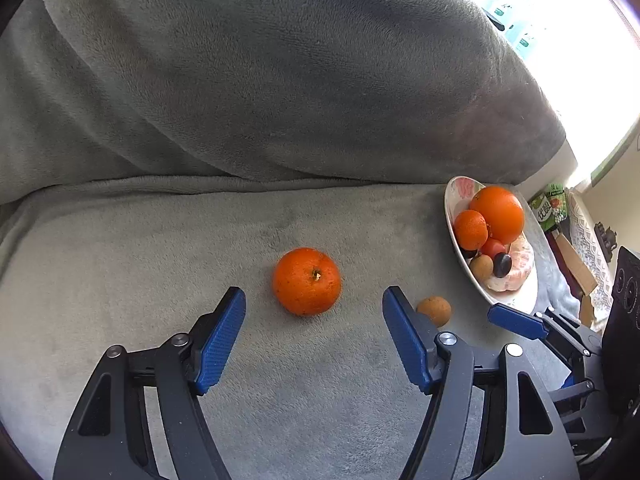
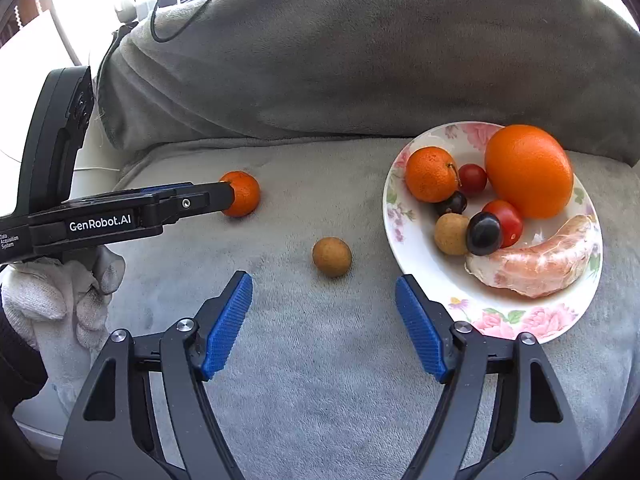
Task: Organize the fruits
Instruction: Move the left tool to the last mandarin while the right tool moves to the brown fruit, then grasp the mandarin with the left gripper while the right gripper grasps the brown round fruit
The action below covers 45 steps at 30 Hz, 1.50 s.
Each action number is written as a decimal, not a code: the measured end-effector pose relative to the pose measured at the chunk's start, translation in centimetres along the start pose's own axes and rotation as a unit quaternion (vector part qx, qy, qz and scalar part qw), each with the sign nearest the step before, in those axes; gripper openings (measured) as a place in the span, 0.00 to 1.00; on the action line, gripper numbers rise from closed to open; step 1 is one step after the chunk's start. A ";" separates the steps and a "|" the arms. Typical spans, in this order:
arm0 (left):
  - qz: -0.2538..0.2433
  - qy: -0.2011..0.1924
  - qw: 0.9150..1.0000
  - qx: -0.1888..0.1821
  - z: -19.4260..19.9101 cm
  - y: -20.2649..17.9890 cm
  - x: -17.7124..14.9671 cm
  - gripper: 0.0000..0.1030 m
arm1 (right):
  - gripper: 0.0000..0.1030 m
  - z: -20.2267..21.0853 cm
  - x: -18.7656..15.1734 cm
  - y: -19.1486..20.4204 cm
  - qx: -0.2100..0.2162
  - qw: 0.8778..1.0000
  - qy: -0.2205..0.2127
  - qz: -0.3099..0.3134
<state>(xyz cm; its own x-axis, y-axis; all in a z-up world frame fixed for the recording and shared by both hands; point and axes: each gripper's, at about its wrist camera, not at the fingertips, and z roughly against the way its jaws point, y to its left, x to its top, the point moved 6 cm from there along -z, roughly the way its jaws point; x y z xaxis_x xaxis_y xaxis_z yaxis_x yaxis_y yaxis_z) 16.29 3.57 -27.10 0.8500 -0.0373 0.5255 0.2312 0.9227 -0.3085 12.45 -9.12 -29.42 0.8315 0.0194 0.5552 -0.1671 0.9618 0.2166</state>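
Both fingers spread above loose fruit.
Tangerine (image 1: 307, 281) just ahead of left gripper (image 1: 314, 312), unpinched; longan (image 2: 332, 257) ahead of right gripper (image 2: 324, 296), beside plate (image 2: 404, 248).

A home living room is showing here: a sofa (image 1: 280, 220) draped in a grey plush blanket (image 1: 260, 80) is filling the view, a flower-patterned plate (image 2: 532, 320) of fruit is sitting on its seat, and bright daylight is pouring in behind, where a green snack packet (image 1: 550, 204) and cardboard box (image 1: 576, 264) are lying.

Grey plush blanket (image 1: 280, 360) over cushion (image 1: 280, 80), black cable (image 2: 188, 20), green packet (image 1: 550, 206)
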 end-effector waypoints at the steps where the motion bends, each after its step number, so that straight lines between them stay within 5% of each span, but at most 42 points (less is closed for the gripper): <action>1: -0.001 0.001 1.000 -0.001 -0.2 0.1 0.0 0.68 | 0.74 -0.2 0.0 0.1 -0.001 1.000 0.000 -0.002; 12: -0.005 0.005 1.000 -0.016 -1.5 0.8 0.1 0.62 | 0.57 -3.1 0.6 1.1 -0.016 1.000 0.011 -0.012; 25: -0.005 0.004 1.000 -0.026 -2.7 1.2 0.7 0.59 | 0.49 -6.9 1.9 2.6 -0.035 0.999 0.019 0.003; 33: -0.011 -0.005 1.000 -0.026 -2.6 1.3 0.8 0.47 | 0.27 -7.8 2.5 2.3 -0.043 0.999 0.020 -0.005; 35: -0.015 -0.006 0.999 -0.031 -2.6 0.9 0.9 0.38 | 0.27 -7.9 2.5 2.3 -0.040 0.999 0.020 -0.006; 45: -0.018 -0.014 0.999 -0.023 -2.4 0.4 0.7 0.37 | 0.27 -6.7 2.2 1.7 -0.033 0.999 0.013 -0.011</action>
<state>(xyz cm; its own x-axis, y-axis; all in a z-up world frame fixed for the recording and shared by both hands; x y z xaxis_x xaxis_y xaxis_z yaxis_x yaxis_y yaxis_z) 18.14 2.99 -28.72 0.8267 -0.0593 0.5595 0.2837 0.9027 -0.3236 17.55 -5.56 -33.24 0.8481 0.0049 0.5297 -0.1146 0.9780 0.1744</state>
